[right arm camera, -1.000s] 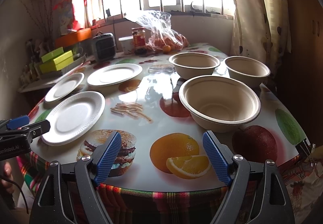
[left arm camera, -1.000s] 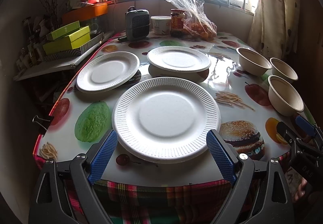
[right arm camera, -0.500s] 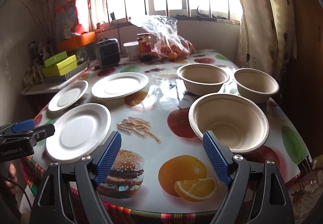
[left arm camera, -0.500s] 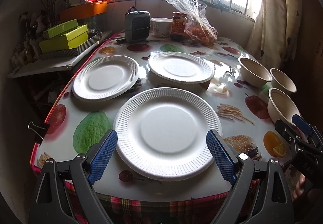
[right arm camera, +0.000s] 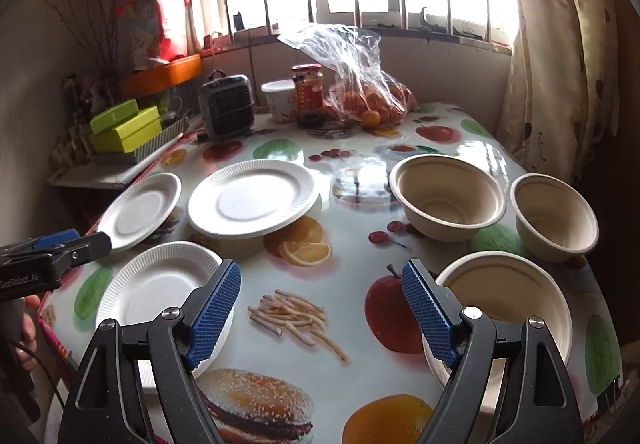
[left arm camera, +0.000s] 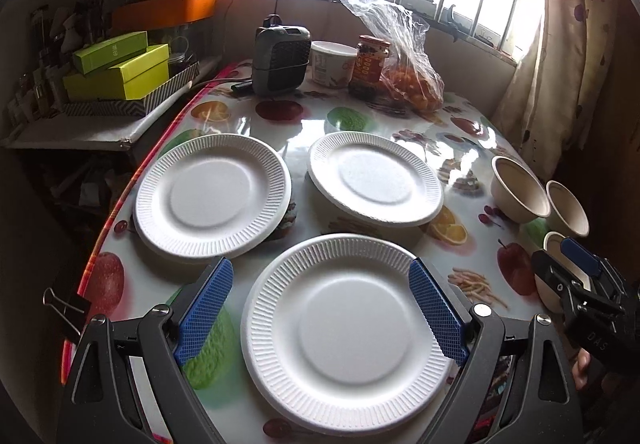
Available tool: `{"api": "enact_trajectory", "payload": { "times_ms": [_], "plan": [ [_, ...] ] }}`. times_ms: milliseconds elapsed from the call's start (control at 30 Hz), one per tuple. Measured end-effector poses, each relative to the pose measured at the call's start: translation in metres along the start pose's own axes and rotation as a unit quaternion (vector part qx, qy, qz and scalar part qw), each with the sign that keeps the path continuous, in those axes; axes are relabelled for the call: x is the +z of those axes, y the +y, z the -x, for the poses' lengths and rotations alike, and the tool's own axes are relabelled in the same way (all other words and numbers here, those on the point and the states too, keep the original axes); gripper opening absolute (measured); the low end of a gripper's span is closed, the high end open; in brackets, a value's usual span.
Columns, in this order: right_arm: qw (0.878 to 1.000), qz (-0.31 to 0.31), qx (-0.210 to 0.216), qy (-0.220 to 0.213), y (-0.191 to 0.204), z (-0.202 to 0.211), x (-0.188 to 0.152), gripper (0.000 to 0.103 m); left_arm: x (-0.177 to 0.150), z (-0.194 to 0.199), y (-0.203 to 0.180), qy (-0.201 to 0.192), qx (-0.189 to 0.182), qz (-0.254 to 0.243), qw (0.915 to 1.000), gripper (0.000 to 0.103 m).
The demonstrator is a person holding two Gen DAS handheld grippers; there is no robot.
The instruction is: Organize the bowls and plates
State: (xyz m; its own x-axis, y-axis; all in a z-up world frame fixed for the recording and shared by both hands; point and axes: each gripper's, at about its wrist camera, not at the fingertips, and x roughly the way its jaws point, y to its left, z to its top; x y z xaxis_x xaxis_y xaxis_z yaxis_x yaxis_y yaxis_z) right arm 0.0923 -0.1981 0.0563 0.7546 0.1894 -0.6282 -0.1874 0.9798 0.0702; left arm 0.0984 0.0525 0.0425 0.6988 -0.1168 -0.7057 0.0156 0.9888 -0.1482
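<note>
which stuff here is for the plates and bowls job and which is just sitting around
For the job:
near plate
left plate
far plate
near bowl
far bowl
right bowl

Lying about:
heater
jar
cup
orange bag
green boxes

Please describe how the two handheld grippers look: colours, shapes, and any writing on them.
The left gripper and the right gripper look alike: black, speckled, triangular arms with silver screws, and blue cross-hatched finger pads. White "GenRobot.AI" lettering marks the left gripper's side; a black cable hangs below. The right gripper's body shows "DAS".
</note>
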Motion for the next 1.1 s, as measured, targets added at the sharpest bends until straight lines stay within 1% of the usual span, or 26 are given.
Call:
{"api": "enact_trajectory", "payload": {
  "times_ms": [200,333,467,567,700,767,833,900,933,967,1000,1067,1100],
  "plan": [
    [1.0,-0.006,0.016,0.017,0.002,-0.029,0.025,0.083,0.028,-0.017,0.009,0.003,0.001,0.0,1.0,0.09],
    [0.999,-0.007,0.021,0.04,0.003,-0.051,0.038,0.084,0.044,-0.032,0.013,0.015,-0.005,0.001,0.9999,0.09],
    [0.999,-0.008,0.023,0.046,0.005,-0.07,0.048,0.084,0.055,-0.047,0.015,0.026,0.001,0.002,0.9997,0.09],
    [0.998,-0.012,0.024,0.054,0.005,-0.083,0.053,0.083,0.062,-0.057,0.016,0.032,0.002,-0.001,0.9995,0.086],
    [0.998,-0.017,0.028,0.061,0.006,-0.1,0.058,0.083,0.07,-0.074,0.016,0.046,-0.004,-0.004,0.9989,0.083],
    [0.997,-0.021,0.029,0.067,0.005,-0.109,0.06,0.083,0.074,-0.084,0.018,0.06,-0.008,0.004,0.9982,0.079],
    [0.996,-0.025,0.029,0.074,0.005,-0.119,0.06,0.081,0.078,-0.091,0.017,0.063,-0.012,0.005,0.9979,0.078],
    [0.996,-0.028,0.03,0.078,0.005,-0.125,0.061,0.076,0.08,-0.098,0.016,0.067,-0.009,0.002,0.9977,0.078],
    [0.996,-0.029,0.03,0.081,0.005,-0.129,0.06,0.076,0.081,-0.102,0.015,0.071,-0.01,0.0,0.9975,0.076],
    [0.996,-0.03,0.031,0.084,0.005,-0.132,0.06,0.074,0.082,-0.107,0.015,0.076,-0.01,0.0,0.9971,0.071],
    [0.995,-0.031,0.032,0.088,0.004,-0.136,0.06,0.07,0.083,-0.11,0.015,0.081,-0.012,0.0,0.9967,0.07],
    [0.994,-0.036,0.033,0.095,0.003,-0.142,0.059,0.065,0.084,-0.117,0.015,0.086,-0.009,0.001,0.9962,0.07],
    [0.994,-0.037,0.033,0.096,0.002,-0.144,0.059,0.065,0.084,-0.119,0.016,0.088,-0.006,0.001,0.9961,0.07]
  ]
}}
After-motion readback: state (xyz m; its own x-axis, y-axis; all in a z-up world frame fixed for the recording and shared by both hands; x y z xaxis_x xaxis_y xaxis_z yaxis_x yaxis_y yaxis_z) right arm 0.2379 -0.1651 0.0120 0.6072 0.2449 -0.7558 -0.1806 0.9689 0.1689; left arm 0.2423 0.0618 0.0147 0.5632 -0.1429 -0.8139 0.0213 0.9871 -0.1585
